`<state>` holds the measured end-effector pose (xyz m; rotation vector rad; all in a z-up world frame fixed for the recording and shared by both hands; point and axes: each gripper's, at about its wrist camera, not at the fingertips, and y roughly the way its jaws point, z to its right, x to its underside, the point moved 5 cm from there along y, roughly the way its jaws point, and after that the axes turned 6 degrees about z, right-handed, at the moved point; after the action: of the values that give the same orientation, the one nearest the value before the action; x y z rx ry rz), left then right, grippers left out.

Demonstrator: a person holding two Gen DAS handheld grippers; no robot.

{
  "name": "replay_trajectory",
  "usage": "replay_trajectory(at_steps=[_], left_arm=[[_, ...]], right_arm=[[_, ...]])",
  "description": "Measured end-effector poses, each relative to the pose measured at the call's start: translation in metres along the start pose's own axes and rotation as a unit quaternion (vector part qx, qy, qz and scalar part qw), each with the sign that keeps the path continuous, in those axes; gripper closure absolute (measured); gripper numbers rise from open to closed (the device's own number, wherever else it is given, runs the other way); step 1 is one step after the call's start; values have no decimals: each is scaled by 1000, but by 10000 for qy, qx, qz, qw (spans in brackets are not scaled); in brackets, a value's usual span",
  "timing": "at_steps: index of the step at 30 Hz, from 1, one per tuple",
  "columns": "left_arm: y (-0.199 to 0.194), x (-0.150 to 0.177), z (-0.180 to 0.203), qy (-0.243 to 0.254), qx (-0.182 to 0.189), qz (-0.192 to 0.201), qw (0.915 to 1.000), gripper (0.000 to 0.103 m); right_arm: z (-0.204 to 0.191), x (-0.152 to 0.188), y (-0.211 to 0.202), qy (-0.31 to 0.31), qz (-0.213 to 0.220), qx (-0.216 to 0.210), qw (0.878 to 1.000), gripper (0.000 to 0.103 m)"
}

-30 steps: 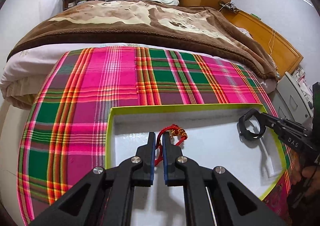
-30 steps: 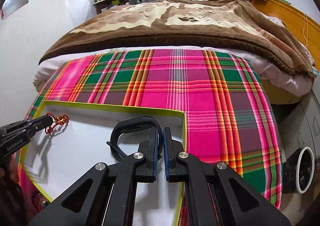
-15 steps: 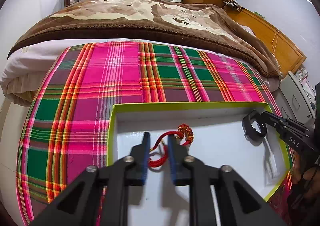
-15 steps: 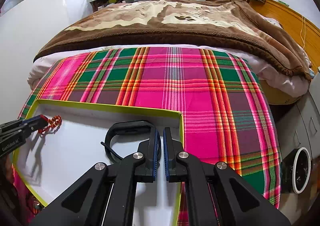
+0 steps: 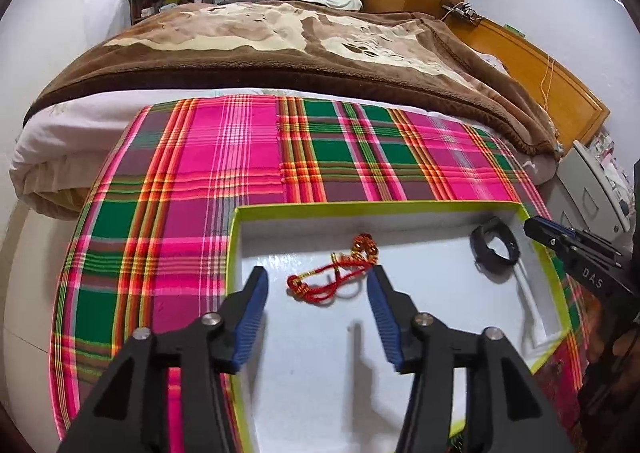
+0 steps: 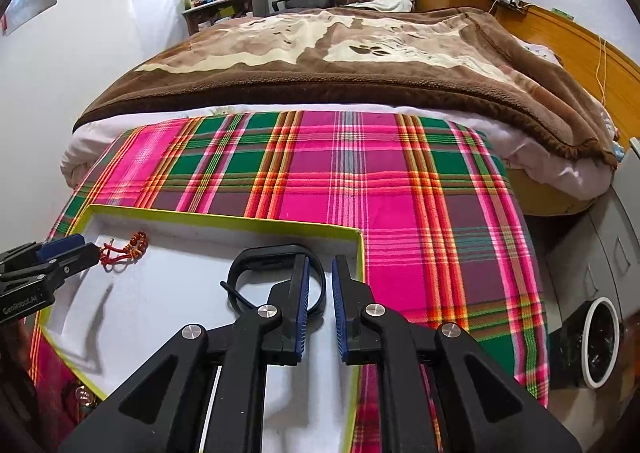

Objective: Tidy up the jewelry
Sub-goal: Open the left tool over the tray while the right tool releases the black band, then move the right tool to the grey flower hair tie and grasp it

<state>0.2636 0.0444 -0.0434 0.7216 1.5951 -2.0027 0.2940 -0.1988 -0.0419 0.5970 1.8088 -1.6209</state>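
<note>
A red cord bracelet with gold beads (image 5: 336, 281) lies loose on the white floor of a green-rimmed tray (image 5: 360, 207). My left gripper (image 5: 318, 273) hovers over it with the jaws opening wide, one on each side, neither touching the cord. A black wristband (image 6: 272, 265) rests in the tray's right corner. My right gripper (image 6: 322, 261) is just above it. Its jaws are opening a little; the band's right arc shows in the gap, free of the pads. In the left wrist view the wristband (image 5: 494, 247) lies below the right gripper (image 5: 534, 227). The right wrist view shows the left gripper (image 6: 80, 249) beside the bracelet (image 6: 128, 249).
The tray (image 6: 224, 217) sits on a pink, green and orange plaid cloth (image 6: 360, 181) at the foot of a bed with a brown blanket (image 6: 320, 65). A grey drawer cabinet (image 5: 592, 189) and a white-rimmed round bin (image 6: 596, 341) stand to the right.
The left jaws went from shut on the red bracelet to wide apart, and the bracelet dropped flat onto the tray floor. The right jaws parted slightly from the black wristband.
</note>
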Motion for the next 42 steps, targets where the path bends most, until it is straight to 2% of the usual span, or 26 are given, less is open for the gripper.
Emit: replay_trajectory(at_steps=[7,12,15,17,20,25,32,39,42], left_arm=[[-34,8,2,-72,156,314,9994,47],[-68,20,8,-122,308,596,9977,47],[-88,30,12,-169,547,754,9955,47],[-98,37,13,-142,557,799,9951,47],[-109,51,13,-225,652,828,9942,47],[-120,73,13,-284,704,794,9939,47],[-128,99,4,-509,699,721,9936,47],[-133,117,-9,-596,512,639,9949,47],[-135,120,-12,-489,370,613,9962,47]], right_arm=[[5,3,-32,144,235,-150,9995,90],[11,20,-63,259,422,-295,9983,88],[17,37,-82,417,518,-423,9969,79],[23,54,-94,554,555,-482,9958,65],[28,73,-103,570,494,-470,9960,64],[22,103,-103,123,257,-484,9984,64],[17,122,-94,9,64,-789,9969,64],[12,128,-75,-243,-251,-612,9975,64],[11,128,-74,-306,-210,-500,9981,64]])
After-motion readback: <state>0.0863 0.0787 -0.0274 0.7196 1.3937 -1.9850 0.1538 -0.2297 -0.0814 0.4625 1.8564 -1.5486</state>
